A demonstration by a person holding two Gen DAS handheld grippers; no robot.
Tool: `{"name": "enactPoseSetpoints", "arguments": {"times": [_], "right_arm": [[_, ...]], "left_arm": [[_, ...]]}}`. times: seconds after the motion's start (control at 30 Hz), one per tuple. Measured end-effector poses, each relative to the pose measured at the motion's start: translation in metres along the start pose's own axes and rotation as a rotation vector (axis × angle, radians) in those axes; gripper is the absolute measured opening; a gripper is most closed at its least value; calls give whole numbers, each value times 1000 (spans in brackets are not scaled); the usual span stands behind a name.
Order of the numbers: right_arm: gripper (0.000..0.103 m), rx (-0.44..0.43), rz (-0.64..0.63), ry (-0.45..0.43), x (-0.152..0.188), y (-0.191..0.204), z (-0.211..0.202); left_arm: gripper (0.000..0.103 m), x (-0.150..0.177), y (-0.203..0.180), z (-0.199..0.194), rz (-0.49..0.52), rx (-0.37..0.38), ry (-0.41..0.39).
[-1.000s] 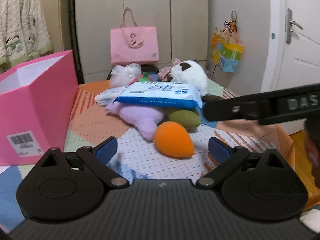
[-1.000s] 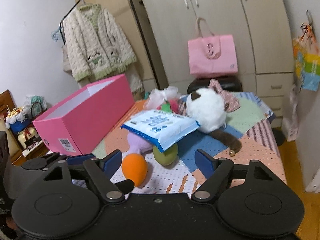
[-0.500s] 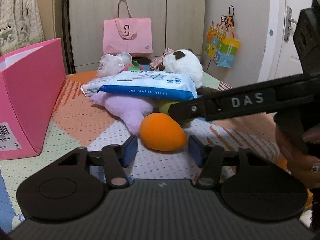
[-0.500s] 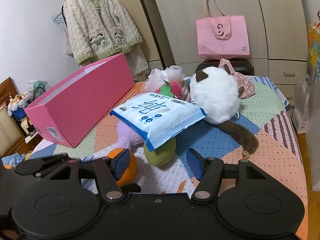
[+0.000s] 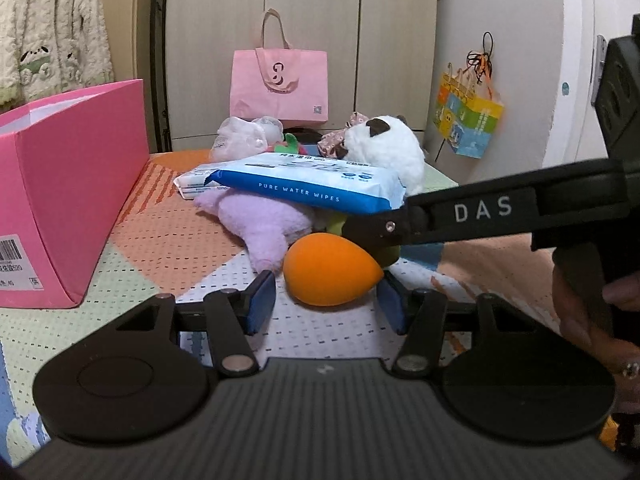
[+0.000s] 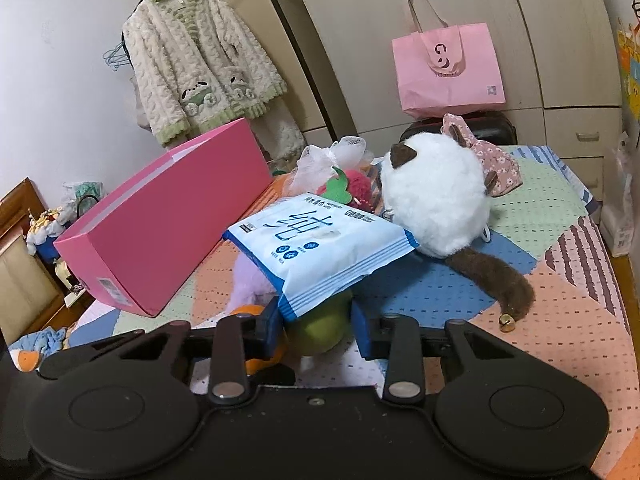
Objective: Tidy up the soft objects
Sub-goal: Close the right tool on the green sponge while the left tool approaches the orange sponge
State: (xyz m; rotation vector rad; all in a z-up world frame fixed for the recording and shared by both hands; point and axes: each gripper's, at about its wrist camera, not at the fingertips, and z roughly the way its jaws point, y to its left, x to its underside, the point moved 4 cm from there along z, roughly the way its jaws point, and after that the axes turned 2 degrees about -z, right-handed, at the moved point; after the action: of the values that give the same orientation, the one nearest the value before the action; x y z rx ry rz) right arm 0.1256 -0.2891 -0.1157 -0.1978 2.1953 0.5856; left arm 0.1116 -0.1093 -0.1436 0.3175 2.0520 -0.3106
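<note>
An orange egg-shaped sponge (image 5: 330,269) lies on the patchwork bedspread between the blue pads of my left gripper (image 5: 327,300), which stands open around it. A green egg-shaped sponge (image 6: 320,326) lies under the corner of a blue wet wipes pack (image 6: 320,244), between the pads of my right gripper (image 6: 316,326), open close around it. The wipes pack (image 5: 304,180) rests on a purple plush (image 5: 260,220). A white plush cat (image 6: 436,204) lies behind. The right gripper's arm (image 5: 480,216) crosses the left wrist view.
An open pink box (image 5: 68,184) stands on the left of the bed; it also shows in the right wrist view (image 6: 168,220). A pink tote bag (image 6: 448,72) stands before the wardrobe. A white mesh pouf (image 5: 244,136) and a red plush (image 6: 352,184) lie behind the pile.
Both grippers have moved forward and narrowed: the left now brackets the orange sponge, the right the green sponge. The objects have not moved.
</note>
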Motion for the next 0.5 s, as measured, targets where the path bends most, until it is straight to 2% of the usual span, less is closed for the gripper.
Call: {"name": "enactPoseSetpoints", "arguments": {"times": [0.3,0.4,0.5], "right_arm": [[45,-8,-7,-4,0,-1,4],[40,-14,-10,-5,1,-2,1],[40,-11,-17,-7,3,0,-4]], "left_arm": [[55,2,-9,0,48,-33,-19],[45,2,-7,-1,36,-23,-11],[44,0,-5,-4,24,-10,-4]]}}
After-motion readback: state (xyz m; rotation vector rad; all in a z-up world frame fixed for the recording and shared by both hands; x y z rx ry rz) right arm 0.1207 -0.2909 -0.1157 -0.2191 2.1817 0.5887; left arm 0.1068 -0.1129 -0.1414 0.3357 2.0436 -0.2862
